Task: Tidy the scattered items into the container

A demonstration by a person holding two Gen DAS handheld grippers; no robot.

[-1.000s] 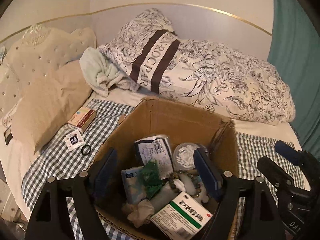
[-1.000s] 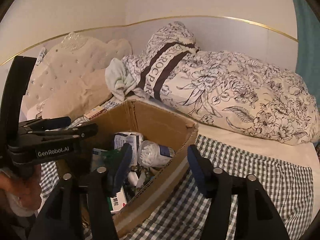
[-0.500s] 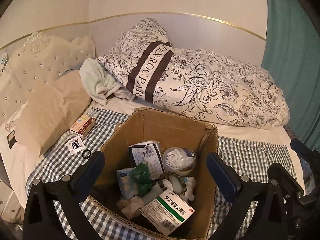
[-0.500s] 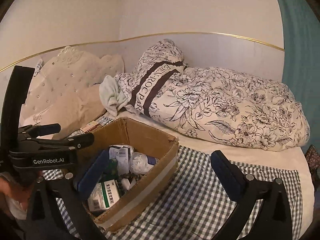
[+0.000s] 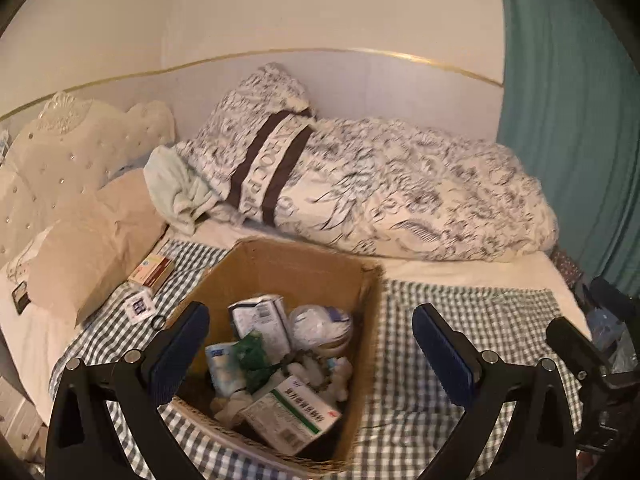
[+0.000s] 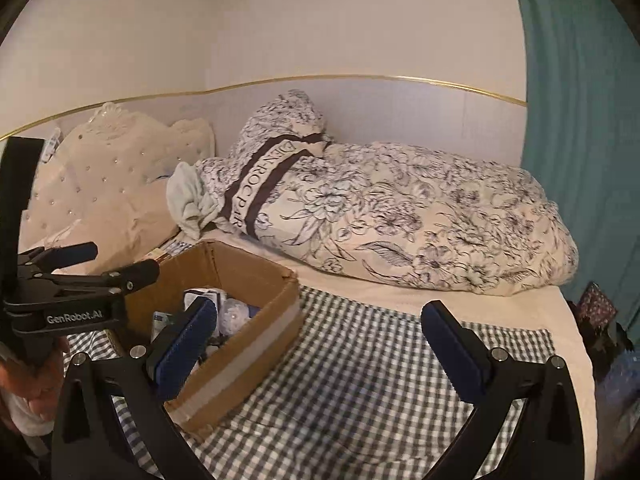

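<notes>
Both tools are empty, jaws spread wide. The left gripper [image 5: 310, 344] hangs tilted down over the cardboard box [image 5: 362, 360], which sits just ahead of its pads. The right gripper [image 6: 318, 346] has the box at its left finger. Still loose, ahead-left of the left gripper — a red-and-white medicine box [image 5: 152, 271], a small sachet [image 5: 139, 305], a black ring [image 5: 158, 322]. Probably best: swing left and approach the medicine box across its narrow sides.

Bed [image 5: 472, 276] with checked cloth [image 5: 460, 320], cardboard box [image 5: 360, 292], small red box [image 5: 152, 272], floral duvet [image 5: 400, 200], beige pillow [image 5: 96, 256]
</notes>
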